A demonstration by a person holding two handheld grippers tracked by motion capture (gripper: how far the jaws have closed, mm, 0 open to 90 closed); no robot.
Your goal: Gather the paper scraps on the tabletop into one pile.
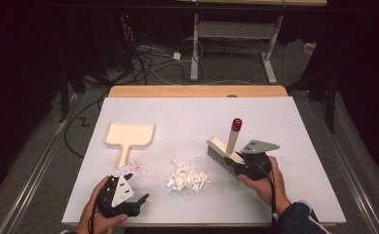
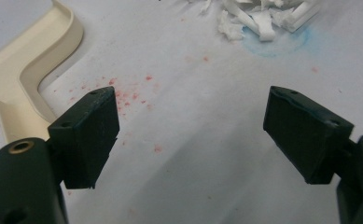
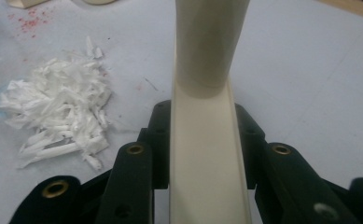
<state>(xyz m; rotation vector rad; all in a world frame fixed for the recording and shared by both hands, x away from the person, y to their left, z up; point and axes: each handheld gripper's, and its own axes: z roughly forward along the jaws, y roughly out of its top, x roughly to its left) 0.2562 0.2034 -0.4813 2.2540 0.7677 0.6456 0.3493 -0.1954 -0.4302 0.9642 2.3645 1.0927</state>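
Observation:
A cream brush [image 1: 224, 147] with grey bristles and a red-tipped handle stands on the white sheet at the right. My right gripper [image 1: 239, 167] is shut on the brush's cream back [image 3: 207, 154], its jaws pressing on either side of it. A pile of white paper shreds [image 1: 187, 176] [image 3: 58, 109] lies just left of the brush. A cream dustpan [image 1: 128, 135] [image 2: 20, 70] lies flat at the left, handle toward me. My left gripper [image 1: 133, 191] [image 2: 193, 130] hovers low near the front left edge, open and holding nothing, pointing between the dustpan handle and the shreds [image 2: 263, 16].
Red specks [image 1: 137, 165] dot the sheet by the dustpan handle, and a faint blue stain [image 2: 272, 44] lies under the shreds. The wooden table edge [image 1: 197, 91] shows at the back, with cables and desk legs on the floor beyond.

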